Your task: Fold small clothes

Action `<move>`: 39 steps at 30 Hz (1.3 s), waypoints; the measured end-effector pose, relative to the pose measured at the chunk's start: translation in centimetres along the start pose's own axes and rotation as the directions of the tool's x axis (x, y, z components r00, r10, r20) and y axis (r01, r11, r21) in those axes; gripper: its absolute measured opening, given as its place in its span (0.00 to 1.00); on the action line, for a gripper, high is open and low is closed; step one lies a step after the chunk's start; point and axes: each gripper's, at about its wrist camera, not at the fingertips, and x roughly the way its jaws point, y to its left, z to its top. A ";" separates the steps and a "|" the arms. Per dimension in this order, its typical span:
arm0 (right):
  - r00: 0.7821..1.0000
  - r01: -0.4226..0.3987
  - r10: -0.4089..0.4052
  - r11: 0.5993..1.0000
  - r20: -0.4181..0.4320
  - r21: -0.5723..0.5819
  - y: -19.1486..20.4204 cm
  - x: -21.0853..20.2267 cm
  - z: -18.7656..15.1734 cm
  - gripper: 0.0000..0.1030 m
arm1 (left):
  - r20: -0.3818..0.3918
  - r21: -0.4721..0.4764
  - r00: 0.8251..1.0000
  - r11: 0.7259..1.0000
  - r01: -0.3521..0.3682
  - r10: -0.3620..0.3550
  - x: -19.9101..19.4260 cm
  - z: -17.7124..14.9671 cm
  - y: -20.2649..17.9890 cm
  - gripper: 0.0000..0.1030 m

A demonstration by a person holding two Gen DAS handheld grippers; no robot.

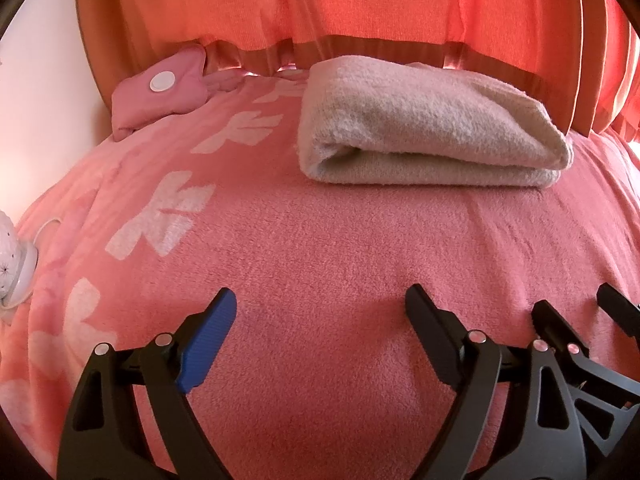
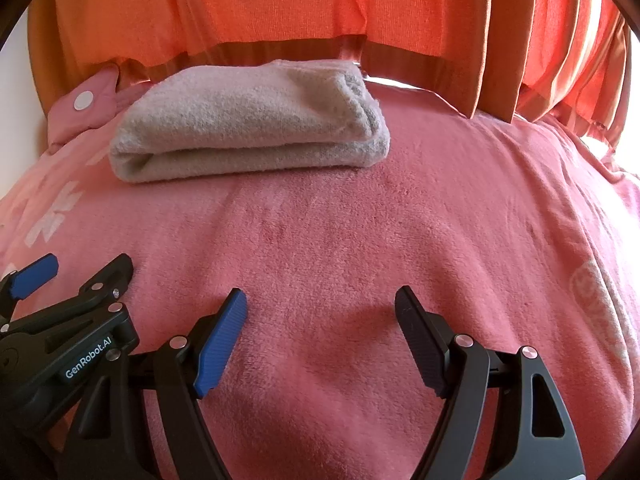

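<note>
Covering bed, pink blanket (image 1: pixel 320 248), orange curtains (image 1: pixel 360 0)

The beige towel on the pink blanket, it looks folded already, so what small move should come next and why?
Probably keep both sets of jaws open and lift them back. The beige towel lies folded in neat layers on the pink blanket, and the left gripper and right gripper hang empty, short of it, touching nothing.

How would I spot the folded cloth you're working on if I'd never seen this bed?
Start from the pink fleece blanket spread over the bed, and look toward its far edge under the orange curtain. There lies the folded towel, a thick beige bundle. It is the only pale, unpatterned thing there; the small pink pouch beside it carries a white disc.
</note>
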 end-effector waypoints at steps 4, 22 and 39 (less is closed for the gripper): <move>1.000 0.000 0.000 1.000 0.000 0.000 0.0 0.0 0.0 0.72 | 0.000 0.002 1.000 1.000 0.003 -0.003 0.0 0.0 0.0 0.80; 1.000 -0.002 0.002 1.000 0.000 -0.002 -0.1 0.0 0.0 0.72 | 0.000 0.000 1.000 1.000 0.000 0.000 -0.1 0.0 -0.1 0.79; 1.000 -0.002 0.002 1.000 0.000 -0.003 -0.1 0.1 0.0 0.72 | 0.000 -0.001 1.000 1.000 0.000 0.000 -0.1 0.0 -0.2 0.78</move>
